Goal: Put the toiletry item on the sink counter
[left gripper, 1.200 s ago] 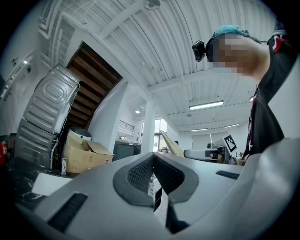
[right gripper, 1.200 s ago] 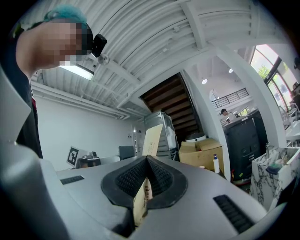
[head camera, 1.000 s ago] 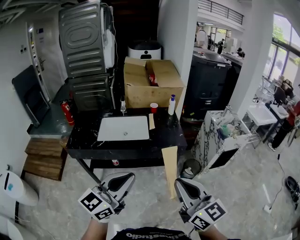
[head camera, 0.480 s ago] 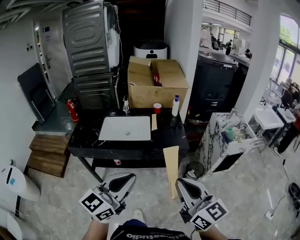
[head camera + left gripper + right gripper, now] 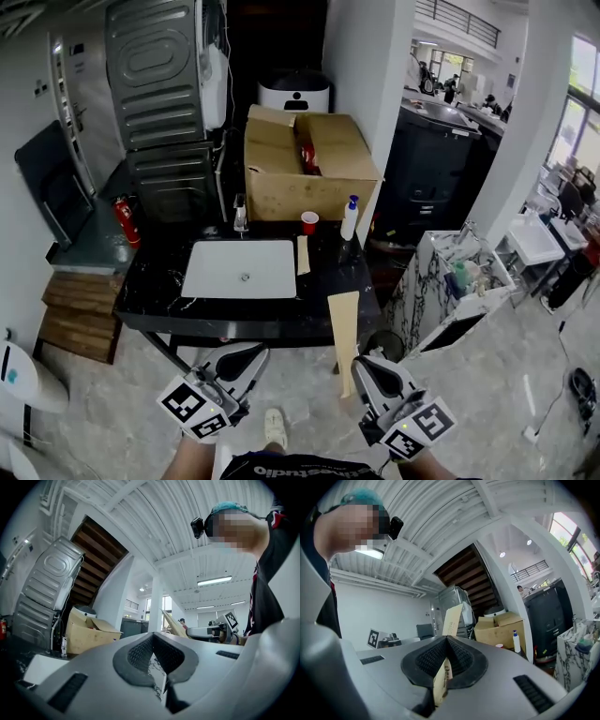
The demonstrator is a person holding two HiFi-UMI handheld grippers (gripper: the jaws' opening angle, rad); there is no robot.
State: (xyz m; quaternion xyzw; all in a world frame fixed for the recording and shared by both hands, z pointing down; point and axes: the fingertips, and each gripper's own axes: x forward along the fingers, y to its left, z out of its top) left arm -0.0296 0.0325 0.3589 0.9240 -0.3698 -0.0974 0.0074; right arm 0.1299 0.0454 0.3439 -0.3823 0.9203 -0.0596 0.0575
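Observation:
My right gripper [image 5: 367, 367] is low in the head view, shut on a long tan carton [image 5: 342, 328] that sticks out ahead toward the black sink counter [image 5: 314, 302]. In the right gripper view the carton [image 5: 452, 616] rises from between the closed jaws of the right gripper [image 5: 446, 641]. Beside it my left gripper [image 5: 246, 354] is shut with nothing in it, and the left gripper [image 5: 153, 639] shows the same in its own view. Both grippers are short of the counter's front edge. A white basin [image 5: 242, 269] is set in the counter.
On the counter stand a faucet [image 5: 240, 214], a red cup [image 5: 309, 222], a white pump bottle [image 5: 350, 217] and a flat tan carton [image 5: 302, 254]. Behind it are a cardboard box [image 5: 305, 164] and stacked machines [image 5: 159, 103]. To the right stands a marble-patterned cabinet [image 5: 450, 281], to the left wooden pallets [image 5: 80, 323].
The counter has come nearer and sits larger and lower in the head view. A shoe now shows on the floor between the grippers. Both grippers keep their hold and pose.

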